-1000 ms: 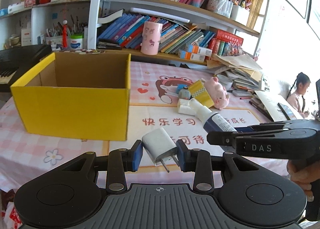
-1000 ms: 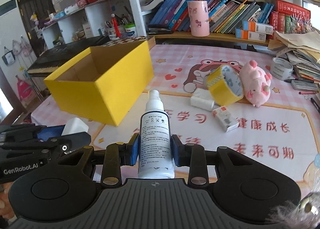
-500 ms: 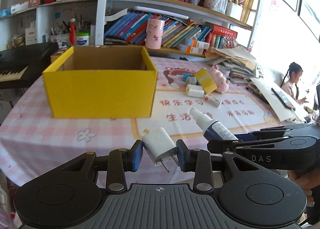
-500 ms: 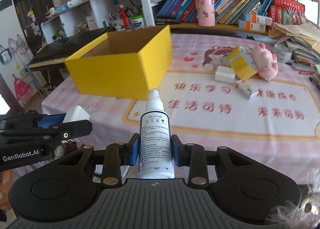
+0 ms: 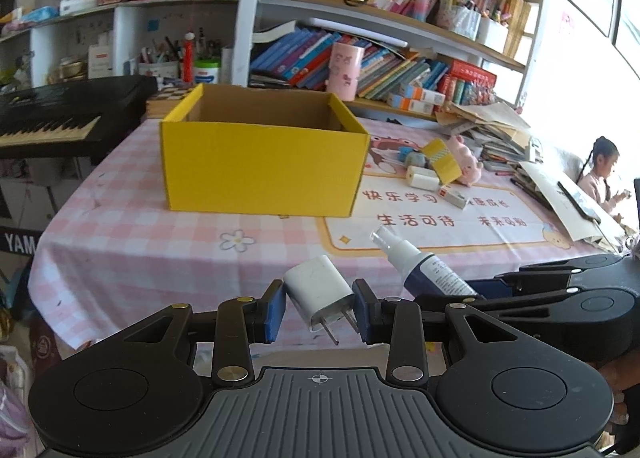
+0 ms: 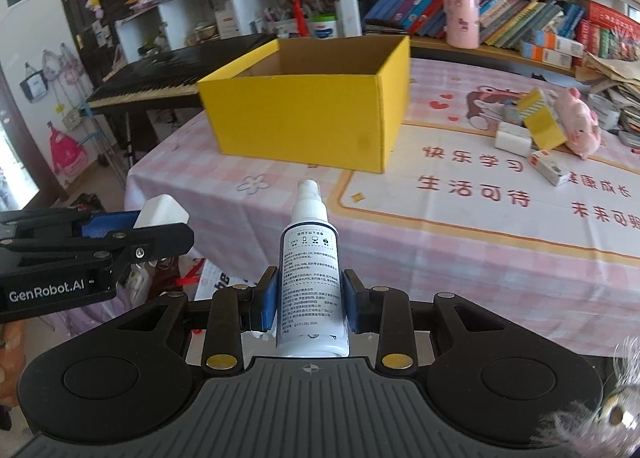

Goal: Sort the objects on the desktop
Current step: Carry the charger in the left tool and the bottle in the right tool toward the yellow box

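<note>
My left gripper [image 5: 320, 308] is shut on a white plug charger [image 5: 318, 294], prongs pointing toward me, held off the table's near edge. My right gripper [image 6: 308, 298] is shut on a white and blue spray bottle [image 6: 310, 282], nozzle pointing away. The bottle [image 5: 420, 262] also shows in the left wrist view, and the charger [image 6: 160, 211] in the right wrist view. An open yellow cardboard box [image 5: 262, 161] stands on the pink checked table [image 5: 140, 234], well ahead of both grippers. Its inside bottom is hidden.
A yellow tape roll [image 6: 542, 125], a pink pig toy [image 6: 578, 121], a white block [image 6: 514, 137] and a small box [image 6: 550, 167] lie right of the yellow box. A black keyboard [image 5: 60, 117] stands left. Bookshelves [image 5: 380, 57] line the back, with papers [image 5: 500, 133] at right.
Both grippers have pulled back from the table and risen with their objects. The yellow box and the table now look farther away. Both grips are unchanged.
</note>
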{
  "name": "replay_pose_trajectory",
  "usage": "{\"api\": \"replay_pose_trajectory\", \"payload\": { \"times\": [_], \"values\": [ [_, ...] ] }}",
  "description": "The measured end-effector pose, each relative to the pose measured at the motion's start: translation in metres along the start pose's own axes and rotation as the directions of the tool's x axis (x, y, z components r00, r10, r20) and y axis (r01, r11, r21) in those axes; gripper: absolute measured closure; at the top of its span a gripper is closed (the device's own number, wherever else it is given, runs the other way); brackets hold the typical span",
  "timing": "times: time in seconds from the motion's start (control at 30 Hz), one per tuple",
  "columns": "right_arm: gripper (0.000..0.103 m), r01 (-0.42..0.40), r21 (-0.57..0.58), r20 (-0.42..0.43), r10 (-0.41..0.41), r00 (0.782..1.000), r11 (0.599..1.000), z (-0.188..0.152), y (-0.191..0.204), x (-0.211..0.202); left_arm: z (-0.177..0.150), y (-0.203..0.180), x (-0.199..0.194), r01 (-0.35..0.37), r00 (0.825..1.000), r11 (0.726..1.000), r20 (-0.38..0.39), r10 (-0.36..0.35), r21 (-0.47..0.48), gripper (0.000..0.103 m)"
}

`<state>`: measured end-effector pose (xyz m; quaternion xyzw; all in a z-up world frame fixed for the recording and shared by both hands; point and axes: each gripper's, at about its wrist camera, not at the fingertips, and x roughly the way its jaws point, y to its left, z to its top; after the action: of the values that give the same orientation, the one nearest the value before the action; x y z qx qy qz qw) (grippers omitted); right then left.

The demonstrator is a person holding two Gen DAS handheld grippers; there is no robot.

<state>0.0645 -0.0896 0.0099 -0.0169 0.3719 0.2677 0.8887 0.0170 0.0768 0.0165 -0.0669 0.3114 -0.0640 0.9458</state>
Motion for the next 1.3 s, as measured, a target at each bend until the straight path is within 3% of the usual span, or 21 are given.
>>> {"api": "replay_pose_trajectory", "payload": {
  "times": [0.63,1.3],
  "values": [
    [0.073,-0.032,-0.094,-0.013,0.031,0.999,0.995,0.005,0.036,0.01,-0.001,0.016,-0.007,-0.007,1.0,1.0,0.016,0.008,-0.013,0.068],
    [0.073,-0.069,-0.141,-0.047,0.063,0.997,0.988,0.013,0.04,0.014,0.005,0.018,0.002,-0.009,1.0,0.999,0.015,0.009,-0.034,0.068]
  ]
}}
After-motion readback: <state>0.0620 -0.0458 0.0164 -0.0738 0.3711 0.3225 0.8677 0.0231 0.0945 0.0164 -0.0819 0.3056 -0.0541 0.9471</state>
